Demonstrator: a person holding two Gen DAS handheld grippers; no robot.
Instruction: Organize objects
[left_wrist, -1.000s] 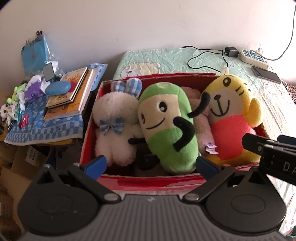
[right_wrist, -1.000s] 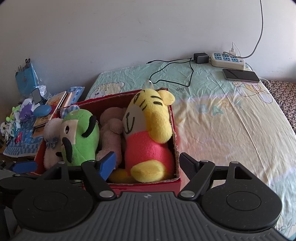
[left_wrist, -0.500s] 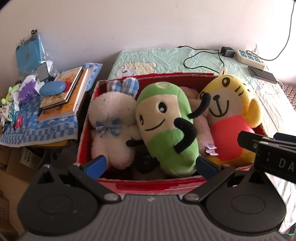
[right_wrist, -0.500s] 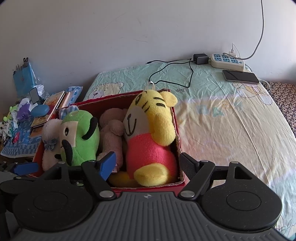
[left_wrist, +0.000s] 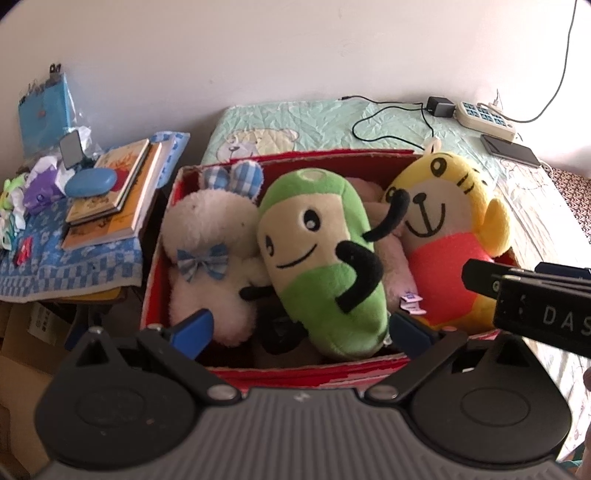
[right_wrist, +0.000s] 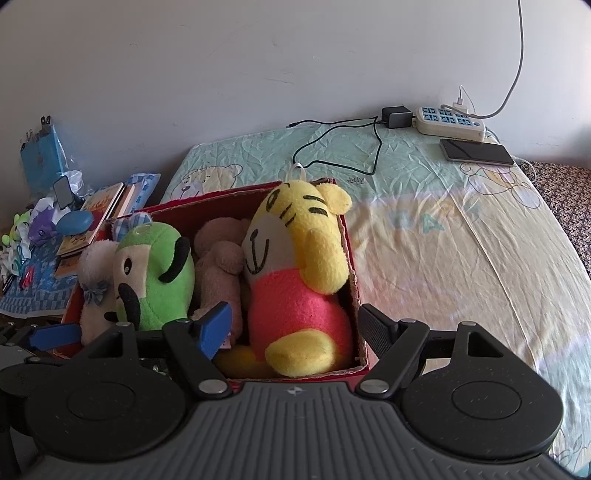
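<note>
– How do the two grippers stand?

– The left gripper is spread wide with nothing between its blue fingers, hanging over the near edge of the red box. The right gripper is spread too and holds nothing; its blue finger sits over the box, its black finger just outside the box's right wall

– What's in the box?

– Soft toys, packed side by side. Straight ahead of the left gripper is a green toy with black arms, leaning back. To its left is a white rabbit with a blue checked bow and checked ears. To its right a pink toy is wedged, mostly hidden, and furthest right sits a yellow tiger in a pink top, touching the right wall

– And where does the box sit?

– On the bed, at its left end. Beyond it, by the wall, lie a power strip, a charger with its black cable and a phone. Left of the box, a side table with a blue checked cloth carries stacked books and small clutter
</note>
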